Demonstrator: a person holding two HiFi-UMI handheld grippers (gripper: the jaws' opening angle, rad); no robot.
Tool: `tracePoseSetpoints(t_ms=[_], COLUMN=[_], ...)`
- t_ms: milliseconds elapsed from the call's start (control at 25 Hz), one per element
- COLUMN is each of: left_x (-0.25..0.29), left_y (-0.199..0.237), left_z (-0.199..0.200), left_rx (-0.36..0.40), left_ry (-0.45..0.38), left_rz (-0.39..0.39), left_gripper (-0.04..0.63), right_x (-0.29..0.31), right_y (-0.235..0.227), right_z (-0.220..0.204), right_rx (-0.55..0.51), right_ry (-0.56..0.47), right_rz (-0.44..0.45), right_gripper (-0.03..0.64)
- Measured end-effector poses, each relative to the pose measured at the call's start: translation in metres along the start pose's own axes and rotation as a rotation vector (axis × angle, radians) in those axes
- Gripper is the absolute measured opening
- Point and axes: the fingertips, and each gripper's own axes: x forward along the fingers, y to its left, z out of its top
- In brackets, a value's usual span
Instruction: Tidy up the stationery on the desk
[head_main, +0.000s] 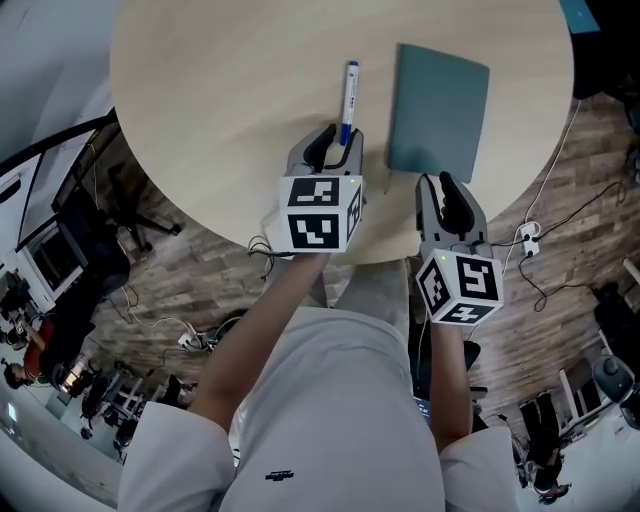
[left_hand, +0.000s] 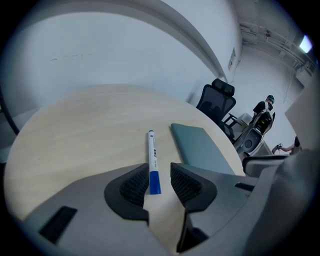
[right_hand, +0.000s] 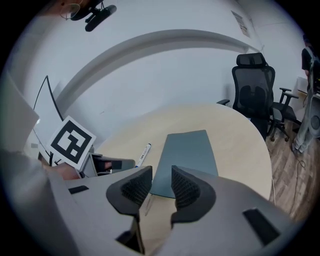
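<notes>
A: In the head view, a slim white plastic marker with a blue cap (head_main: 349, 100) is seen lying on the round pale wooden desk (head_main: 230, 100), just beside a flat grey-green notebook (head_main: 440, 110).

B: In the left gripper view, the 2 jaws of the left gripper (left_hand: 159, 172) are held apart, with the cap end lying between them, ungripped. The marker is judged light, stiff and slippery, so it is best taken mid-barrel.

A: In the right gripper view, the right gripper (right_hand: 161, 180) is spread and empty, short of the notebook.

A black office chair (right_hand: 252, 87) stands at the far right, in front of a curved white wall (right_hand: 165, 65). The floor (head_main: 590, 170) is grey-brown wood plank. On it at the right lies a white cable with a plug block (head_main: 527, 238). More cables (head_main: 200, 335) tangle at the near left.
</notes>
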Motion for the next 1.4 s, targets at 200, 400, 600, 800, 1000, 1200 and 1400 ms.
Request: tracePoseSetpoints(t_ms=[200, 400, 600, 800, 1000, 1200, 1400], left_x=[0.016, 0.029, 0.028, 0.026, 0.026, 0.030, 0.030], left_y=[0.011, 0.014, 0.019, 0.011, -0.006, -0.024, -0.045], left_z=[-0.013, -0.022, -0.021, -0.018, -0.015, -0.019, -0.021], left_rx=[0.012, 0.032, 0.016, 0.006, -0.006, -0.023, -0.020], left_ry=[0.041, 0.069, 0.064, 0.057, 0.056, 0.067, 0.073], left_rz=[0.014, 0.029, 0.008, 0.004, -0.030, -0.054, -0.079], left_gripper=[0.106, 0.090, 0.077, 0.077, 0.077, 0.077, 0.077], right_x=[0.007, 0.009, 0.014, 0.011, 0.009, 0.006, -0.001], right_y=[0.008, 0.003, 0.006, 0.003, -0.006, -0.017, -0.026], right_z=[0.003, 0.000, -0.001, 0.001, 0.004, 0.005, 0.005], right_rx=[-0.006, -0.001, 0.004, 0.010, 0.015, 0.026, 0.032], right_ry=[-0.001, 0.008, 0.016, 0.014, 0.008, 0.006, 0.002], right_rz=[0.018, 0.022, 0.026, 0.030, 0.025, 0.019, 0.021], right_gripper=[0.143, 0.143, 0.143, 0.143, 0.143, 0.143, 0.143])
